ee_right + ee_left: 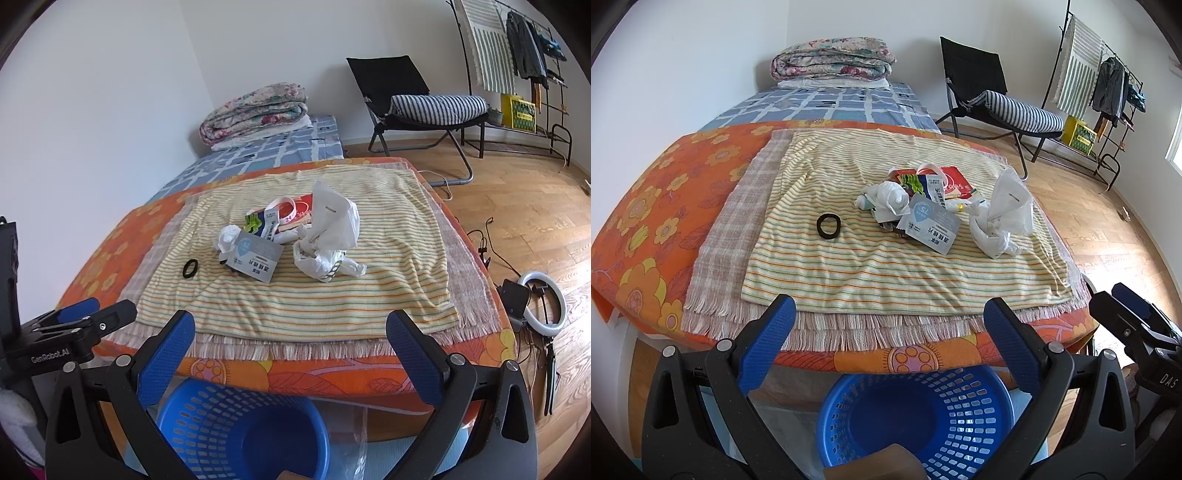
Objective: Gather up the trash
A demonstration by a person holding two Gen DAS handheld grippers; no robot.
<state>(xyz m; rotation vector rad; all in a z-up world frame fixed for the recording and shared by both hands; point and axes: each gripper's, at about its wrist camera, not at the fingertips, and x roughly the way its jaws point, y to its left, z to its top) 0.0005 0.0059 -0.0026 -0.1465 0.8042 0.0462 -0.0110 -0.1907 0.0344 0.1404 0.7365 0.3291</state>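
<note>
Trash (934,205) heaped mid-far on striped towel (849,266) on bed (646,206): wrappers, crumpled tissue (888,201), white plastic bag (1001,218) at right | black hair band (828,226) just left of heap | blue basket (916,417) on floor near bed's near edge | left gripper (886,347) released, holding nothing | right gripper (291,350) released, holding nothing

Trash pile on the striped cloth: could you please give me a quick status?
Left gripper and right gripper open, empty. Trash pile untouched. Blue basket below, nothing blocking.
</note>
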